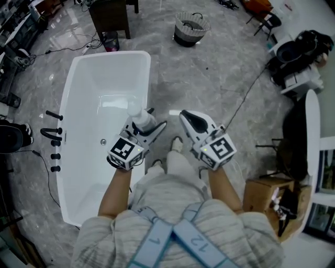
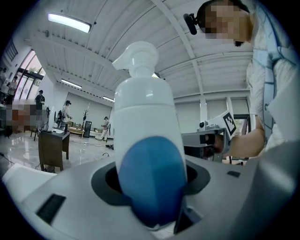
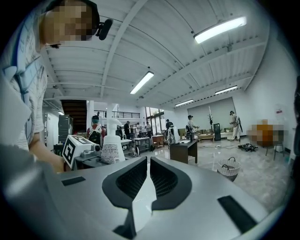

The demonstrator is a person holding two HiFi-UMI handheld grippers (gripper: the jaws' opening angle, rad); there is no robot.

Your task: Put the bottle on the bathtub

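Head view, clock face centred on the two tongs. From 12 to 2 o'clock, open grey marble floor (image 1: 209, 78), crossed by a thin cable (image 1: 246, 99) slanting toward 2. From 8 to 11 o'clock, a white bathtub (image 1: 145, 78), long side toward 12, right rim just beside the person's shoes (image 1: 177, 142). Beyond its left rim at 9, black tap fittings (image 1: 52, 135) on the floor. At 11, past the tub's far end, a dark cabinet (image 1: 110, 15). At 12, well apart, a woven basket (image 1: 191, 27). At 3, a white curved edge (image 1: 312, 136) and dark clutter along that side. At 4, a cardboard box (image 1: 261, 191).

Left tongs (image 1: 152, 121) spread wide and clamped on the bottle (image 1: 137, 112): white, trigger-topped, upright, with a blue oval low on its front. From above, in line with the inner side of the tub's right rim; height over it not readable. Right tongs (image 1: 184, 118) pressed together, empty, just beside the left at 3.

Inside the bathtub, a round drain (image 1: 103, 142) on the bottom. Inside the basket, contents too small to tell. Inside the box, small dark and white items, too small to name.
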